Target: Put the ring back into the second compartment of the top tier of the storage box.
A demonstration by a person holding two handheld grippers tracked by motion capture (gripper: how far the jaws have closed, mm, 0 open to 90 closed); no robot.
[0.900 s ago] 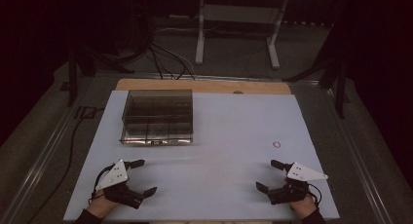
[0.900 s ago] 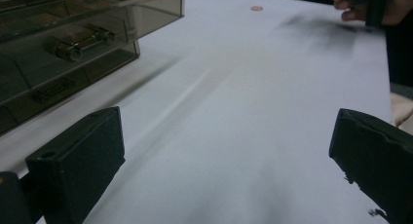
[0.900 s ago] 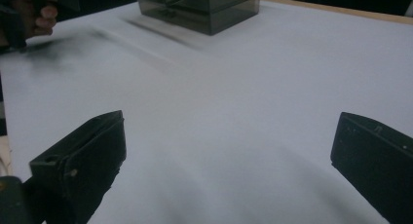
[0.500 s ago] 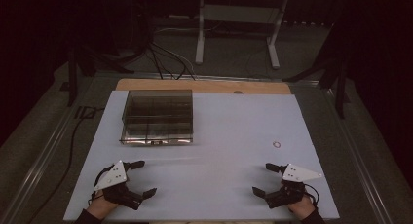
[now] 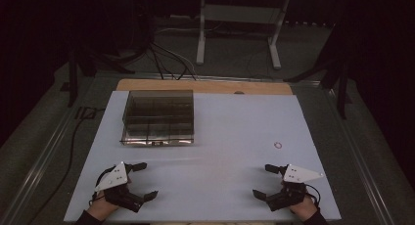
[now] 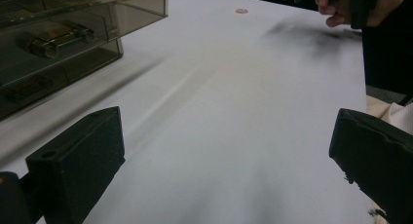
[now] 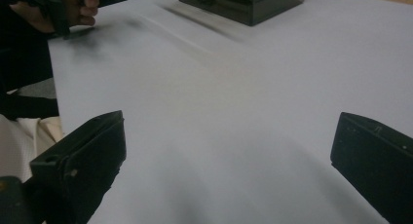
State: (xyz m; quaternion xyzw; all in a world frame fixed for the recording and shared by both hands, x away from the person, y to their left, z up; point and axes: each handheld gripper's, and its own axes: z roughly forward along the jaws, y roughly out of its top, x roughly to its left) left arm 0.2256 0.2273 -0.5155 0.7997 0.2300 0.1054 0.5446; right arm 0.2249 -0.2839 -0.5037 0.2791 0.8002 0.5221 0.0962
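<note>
Near the box [image 5: 157, 118], a small ring [image 5: 278, 145] lies right; both grippers, left [image 5: 138, 181] and right [image 5: 262, 181], gape empty. Approach the ring low, jaws straddling it.

A compartment box [image 5: 157, 118] sits far left on the counter [image 5: 235, 132]; a small ring [image 5: 278, 145] lies right, near the right tongs [image 5: 265, 181].

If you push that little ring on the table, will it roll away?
Probably not. The ring lies flat on the white sheet, so a push would likely slide it. It looks thin and tiny, so probably light, and hard to pinch between wide jaws.
</note>
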